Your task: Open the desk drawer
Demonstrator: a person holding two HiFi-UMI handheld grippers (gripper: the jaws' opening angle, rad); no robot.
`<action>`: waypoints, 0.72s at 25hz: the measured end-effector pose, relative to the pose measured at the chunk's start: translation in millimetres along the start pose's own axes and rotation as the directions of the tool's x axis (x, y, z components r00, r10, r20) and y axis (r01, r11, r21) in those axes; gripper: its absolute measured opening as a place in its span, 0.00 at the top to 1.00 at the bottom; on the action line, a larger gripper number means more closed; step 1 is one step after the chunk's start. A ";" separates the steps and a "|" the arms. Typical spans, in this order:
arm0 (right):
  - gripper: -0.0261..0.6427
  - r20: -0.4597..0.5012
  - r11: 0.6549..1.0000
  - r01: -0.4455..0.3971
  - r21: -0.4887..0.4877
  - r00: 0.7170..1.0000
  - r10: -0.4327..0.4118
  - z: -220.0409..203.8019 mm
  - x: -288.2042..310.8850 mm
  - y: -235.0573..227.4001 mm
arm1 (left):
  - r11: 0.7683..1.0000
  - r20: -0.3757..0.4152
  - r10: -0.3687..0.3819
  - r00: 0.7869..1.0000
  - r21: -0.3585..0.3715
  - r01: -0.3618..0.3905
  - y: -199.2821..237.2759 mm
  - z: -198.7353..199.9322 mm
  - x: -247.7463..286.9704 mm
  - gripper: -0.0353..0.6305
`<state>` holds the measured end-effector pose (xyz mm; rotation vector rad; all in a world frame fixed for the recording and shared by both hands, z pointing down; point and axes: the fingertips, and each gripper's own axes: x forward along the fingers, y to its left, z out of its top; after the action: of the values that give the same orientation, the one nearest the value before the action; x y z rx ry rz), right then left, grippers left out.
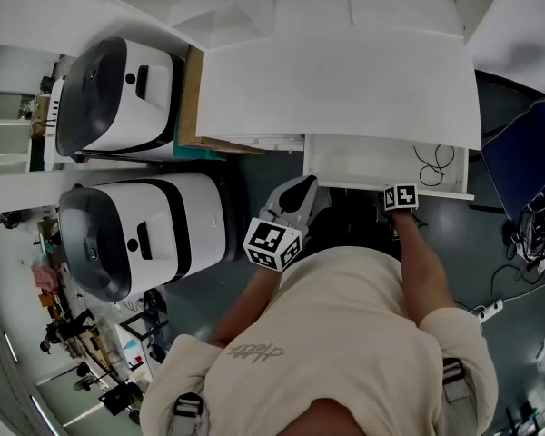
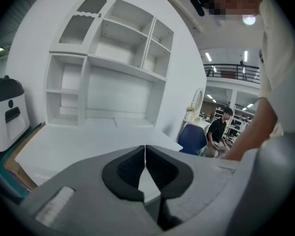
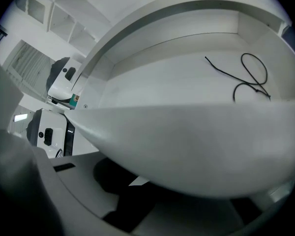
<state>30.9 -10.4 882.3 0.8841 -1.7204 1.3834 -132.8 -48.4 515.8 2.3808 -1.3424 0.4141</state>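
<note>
Stiff, likely light, the drawer (image 1: pixel 368 162) pulls best by its front lip (image 3: pixel 187 146) — the right gripper (image 1: pixel 401 191) clamps it there — the left gripper (image 2: pixel 145 162) sits closed, empty.

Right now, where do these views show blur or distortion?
Head view: even light, fisheye bows the desk top. Left gripper view: dark vignetted corners, shelves curve. Right gripper view: the drawer front looms close, soft and bulged; the cable inside is sharp.
</note>
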 end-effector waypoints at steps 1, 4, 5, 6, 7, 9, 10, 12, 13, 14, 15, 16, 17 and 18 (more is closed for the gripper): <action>0.85 -0.003 1.000 -0.004 -0.001 1.000 0.004 -1.6 0.0 0.5 | 1.000 -0.005 0.007 1.000 -0.003 -0.007 -1.4 -2.8 -2.6 0.92; 0.85 -0.003 1.000 -0.012 0.001 1.000 0.012 -1.5 0.4 0.0 | 1.000 -0.013 0.018 1.000 -0.003 -0.018 -4.1 -8.0 -3.7 0.92; 0.85 -0.001 1.000 -0.012 0.005 1.000 0.012 -1.9 0.5 -0.3 | 1.000 -0.011 0.017 1.000 -0.001 -0.017 -5.2 -8.4 -3.7 0.92; 0.85 -0.001 1.000 -0.011 0.008 1.000 0.011 -3.4 0.6 0.2 | 1.000 -0.009 0.013 1.000 0.003 -0.013 -6.3 -8.5 -4.6 0.92; 0.85 -0.002 1.000 -0.010 0.009 1.000 0.010 -5.9 1.0 1.4 | 1.000 -0.007 0.008 1.000 0.007 -0.008 -7.0 -8.4 -6.0 0.92; 0.85 -0.010 1.000 -0.011 0.013 1.000 0.011 -12.9 1.8 4.7 | 1.000 -0.008 -0.002 1.000 0.010 0.002 -7.1 -7.9 -8.3 0.92; 0.85 -0.014 1.000 -0.010 0.013 1.000 0.010 -16.5 1.6 5.4 | 1.000 -0.009 -0.009 1.000 0.009 0.009 -7.5 -7.3 -8.5 0.92; 0.85 -0.019 1.000 -0.009 0.012 1.000 0.009 -21.2 0.5 4.4 | 1.000 -0.007 -0.025 1.000 0.012 0.025 -8.8 -4.4 -7.2 0.92; 0.85 -0.019 1.000 -0.009 0.012 1.000 0.009 -22.4 0.3 4.0 | 0.999 -0.006 -0.034 0.999 0.016 0.034 -8.9 -2.4 -6.8 0.92; 0.85 -0.021 1.000 -0.008 0.012 1.000 0.008 -24.2 0.6 4.3 | 0.999 -0.006 -0.044 0.999 0.022 0.044 -8.5 -0.6 -7.1 0.92; 0.85 -0.024 1.000 -0.005 0.012 1.000 0.005 -27.1 0.9 4.6 | 0.998 -0.006 -0.053 0.999 0.025 0.053 -8.0 0.3 -8.2 0.92; 0.85 -0.028 1.000 0.001 0.010 1.000 -0.001 -30.6 0.8 4.5 | 0.998 -0.006 -0.061 0.998 0.026 0.061 -7.3 0.2 -9.8 0.92; 0.85 -0.031 1.000 0.008 0.011 0.999 -0.008 -34.2 0.5 4.4 | 0.998 -0.008 -0.065 0.998 0.024 0.065 -6.1 -0.7 -11.7 0.92; 0.85 -0.032 1.000 0.014 0.015 0.999 -0.013 -37.3 0.2 4.9 | 0.998 -0.011 -0.067 0.998 0.021 0.067 -3.9 -1.6 -14.1 0.92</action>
<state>31.3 27.1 885.4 0.8761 -1.6794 1.3958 -136.6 -35.2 510.5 2.4306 -1.2556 0.4229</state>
